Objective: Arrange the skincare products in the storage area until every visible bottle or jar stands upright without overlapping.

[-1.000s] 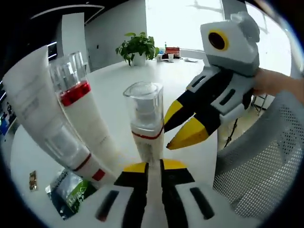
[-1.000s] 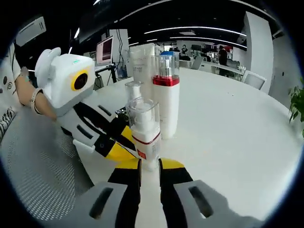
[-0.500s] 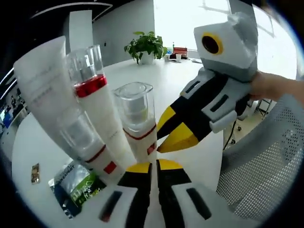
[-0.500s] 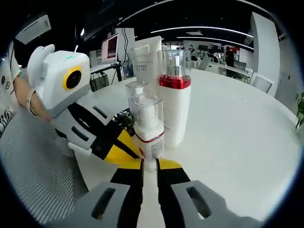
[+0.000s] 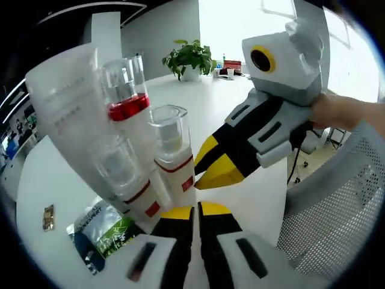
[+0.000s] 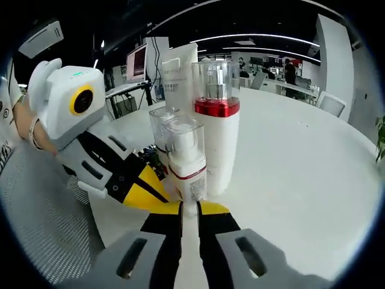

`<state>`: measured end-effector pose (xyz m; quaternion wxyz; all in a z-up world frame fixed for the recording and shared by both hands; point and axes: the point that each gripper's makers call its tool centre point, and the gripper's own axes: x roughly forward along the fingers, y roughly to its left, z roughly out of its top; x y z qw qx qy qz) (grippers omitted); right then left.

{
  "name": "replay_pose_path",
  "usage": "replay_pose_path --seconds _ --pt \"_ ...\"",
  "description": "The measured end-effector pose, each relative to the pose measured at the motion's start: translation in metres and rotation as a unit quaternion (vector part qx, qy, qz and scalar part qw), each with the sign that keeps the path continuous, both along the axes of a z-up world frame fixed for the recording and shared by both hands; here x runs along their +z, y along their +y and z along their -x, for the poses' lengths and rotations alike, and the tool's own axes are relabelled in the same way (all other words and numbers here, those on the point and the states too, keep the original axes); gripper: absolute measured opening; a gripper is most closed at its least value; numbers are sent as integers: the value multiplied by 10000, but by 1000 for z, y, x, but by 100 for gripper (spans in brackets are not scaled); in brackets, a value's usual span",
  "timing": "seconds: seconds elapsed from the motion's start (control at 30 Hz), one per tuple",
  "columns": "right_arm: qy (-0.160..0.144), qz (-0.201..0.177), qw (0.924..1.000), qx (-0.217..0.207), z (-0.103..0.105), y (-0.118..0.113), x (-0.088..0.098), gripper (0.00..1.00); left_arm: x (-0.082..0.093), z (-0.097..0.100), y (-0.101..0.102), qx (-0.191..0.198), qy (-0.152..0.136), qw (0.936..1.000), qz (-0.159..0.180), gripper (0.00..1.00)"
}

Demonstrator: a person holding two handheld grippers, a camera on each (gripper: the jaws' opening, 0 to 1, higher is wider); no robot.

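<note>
A small white pump bottle (image 5: 172, 158) (image 6: 187, 162) with a clear cap and a thin red band stands upright on the white table (image 6: 289, 180). Close behind it stand a tall white bottle (image 5: 129, 111) (image 6: 216, 120) with a red collar, a second small clear-capped bottle (image 5: 123, 177) (image 6: 159, 129) and a white tube (image 5: 63, 111) (image 6: 179, 69). My left gripper (image 5: 194, 211) (image 6: 155, 191) is shut, its tips at the pump bottle's base. From the other side, my right gripper (image 6: 189, 208) (image 5: 201, 176) is shut, with its tips against the same bottle.
A green sachet (image 5: 102, 232) and a small card (image 5: 48, 217) lie on the table beside the group. A grey mesh chair (image 5: 337, 205) (image 6: 42, 205) stands at the table's edge. A potted plant (image 5: 189, 57) is at the far side.
The small pump bottle now stands closer to the tall red-collared bottle and the tube than before. Both grippers have moved in with it, jaws still shut.
</note>
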<state>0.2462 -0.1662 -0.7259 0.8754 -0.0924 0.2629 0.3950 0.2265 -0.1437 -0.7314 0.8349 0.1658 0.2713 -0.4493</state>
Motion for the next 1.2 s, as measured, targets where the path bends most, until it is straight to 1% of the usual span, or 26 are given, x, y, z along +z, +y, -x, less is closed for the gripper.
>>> replay_pose_path --seconds 0.03,0.07,0.1,0.13,0.17,0.23,0.27,0.33,0.47,0.53,0.8,0.97,1.03,1.2 --pt "11 -18 10000 -26 -2 0 -1 9 0 -1 9 90 14 10000 -9 0" --pt "11 -26 10000 -31 -2 0 -1 9 0 -1 11 123 23 9999 -11 0" --pt "13 -61 10000 -36 -2 1 0 9 -1 -5 21 299 71 9995 5 0" --pt "18 -71 10000 -33 -2 1 0 9 -1 -5 24 327 89 9994 8 0" --pt "23 -90 10000 -25 -2 3 0 9 -4 -7 31 421 150 9990 -11 0" --pt "28 -83 10000 -14 -2 4 -1 10 -5 -11 40 541 143 9984 -29 0" --pt "39 -80 10000 -13 -2 4 -2 10 -6 -15 44 663 147 9977 -18 0" --pt "46 -91 9999 -17 -3 6 -2 11 -2 -21 47 798 122 9967 54 1" --pt "45 -98 9999 -61 -4 7 -2 10 1 -29 46 758 -50 9971 -42 3" --pt "54 -112 9999 -71 -6 8 -2 10 2 -29 43 697 -60 9975 -27 4" --pt "49 -112 9998 -169 -9 5 -2 10 -1 -27 36 513 -80 9986 -89 3" --pt "57 -115 9998 -173 -11 6 -2 10 -1 -27 36 473 -89 9988 -117 4" --pt "83 -119 9997 -187 -11 7 -2 11 0 -28 36 408 -149 9989 -160 5" --pt "95 -120 9997 -197 -12 7 -3 11 2 -26 33 299 -186 9993 -143 6"
